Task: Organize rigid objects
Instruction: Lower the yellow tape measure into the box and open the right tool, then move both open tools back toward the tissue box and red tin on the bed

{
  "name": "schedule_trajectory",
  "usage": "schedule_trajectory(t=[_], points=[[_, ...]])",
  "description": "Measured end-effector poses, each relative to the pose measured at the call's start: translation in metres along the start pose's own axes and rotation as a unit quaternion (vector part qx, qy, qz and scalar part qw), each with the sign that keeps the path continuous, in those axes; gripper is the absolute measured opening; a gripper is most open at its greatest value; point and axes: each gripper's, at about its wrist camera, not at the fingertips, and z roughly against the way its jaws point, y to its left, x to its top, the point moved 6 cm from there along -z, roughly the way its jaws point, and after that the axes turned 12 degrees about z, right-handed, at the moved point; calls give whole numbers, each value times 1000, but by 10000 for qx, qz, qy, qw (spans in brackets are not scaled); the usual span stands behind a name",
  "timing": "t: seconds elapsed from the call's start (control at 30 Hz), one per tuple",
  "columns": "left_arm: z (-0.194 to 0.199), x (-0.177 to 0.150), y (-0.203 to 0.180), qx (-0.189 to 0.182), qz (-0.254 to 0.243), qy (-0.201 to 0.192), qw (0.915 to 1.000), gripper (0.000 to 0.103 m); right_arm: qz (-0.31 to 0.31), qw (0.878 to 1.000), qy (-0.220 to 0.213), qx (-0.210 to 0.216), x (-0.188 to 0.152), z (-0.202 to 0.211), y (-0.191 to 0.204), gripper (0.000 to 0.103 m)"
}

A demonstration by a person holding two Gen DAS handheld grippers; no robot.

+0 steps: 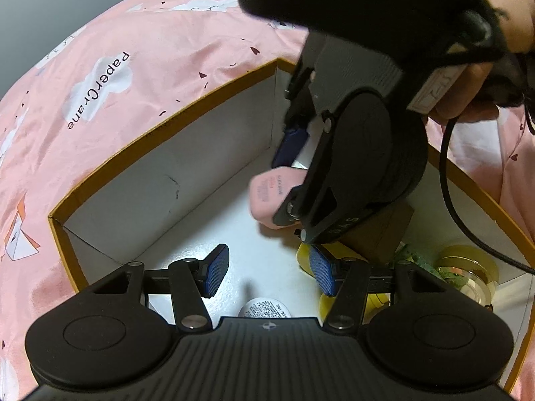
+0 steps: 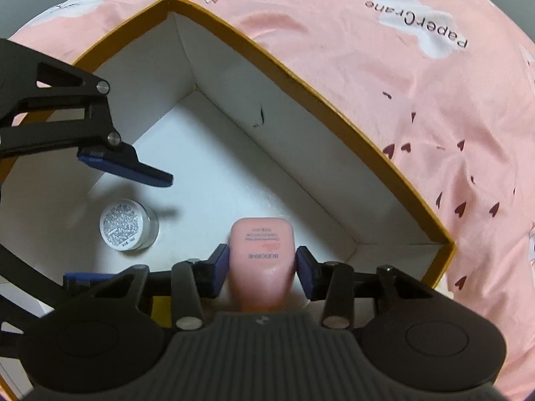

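Right gripper (image 2: 262, 262) is clamping a smooth pink rounded plastic tube (image 2: 261, 250) at lower centre, inside the white cardboard box (image 2: 234, 107); left gripper (image 1: 269, 270) is gaping empty.

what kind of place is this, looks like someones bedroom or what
Probably a bedroom: the box sits on pink printed bedding, and it holds toiletries such as a pink tube and a small jar.
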Motion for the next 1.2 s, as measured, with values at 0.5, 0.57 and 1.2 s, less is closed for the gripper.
schedule_trajectory(t=[0.5, 0.57, 1.2], points=[[-5, 4, 5, 39, 51, 85, 9999, 65, 270, 9994, -113, 193, -3, 1, 10, 42], [-3, 5, 3, 10, 38, 82, 10000, 65, 230, 9994, -183, 160, -4, 4, 9, 43], [35, 63, -86, -410, -1056, -544, 9921, 52, -1204, 9789, -1465, -756, -109, 128, -52, 45]])
